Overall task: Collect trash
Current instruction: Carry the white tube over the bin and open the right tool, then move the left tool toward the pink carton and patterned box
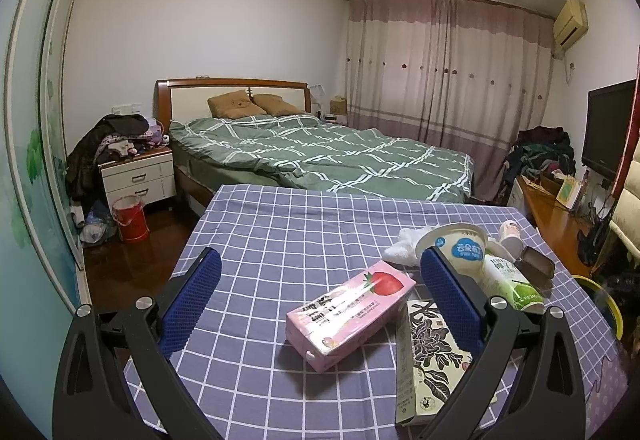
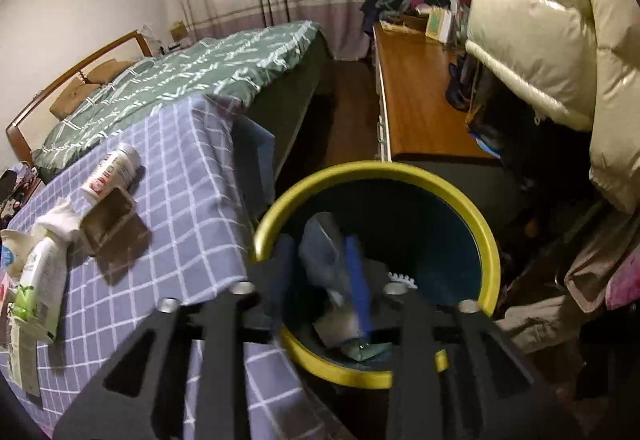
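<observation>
Checked tablecloth carries pink carton, cup, bottle.

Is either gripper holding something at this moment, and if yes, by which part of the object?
The left gripper is open and holds nothing. The right gripper hangs over the yellow bin; blur hides whether it grips the grey item between its fingers.

bin beside table (right)

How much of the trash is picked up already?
Some trash already lies inside the yellow bin. The right gripper hangs over it with a bluish, blurry piece between its fingers. The left gripper is open above the pink box; several more items wait on the table.
</observation>
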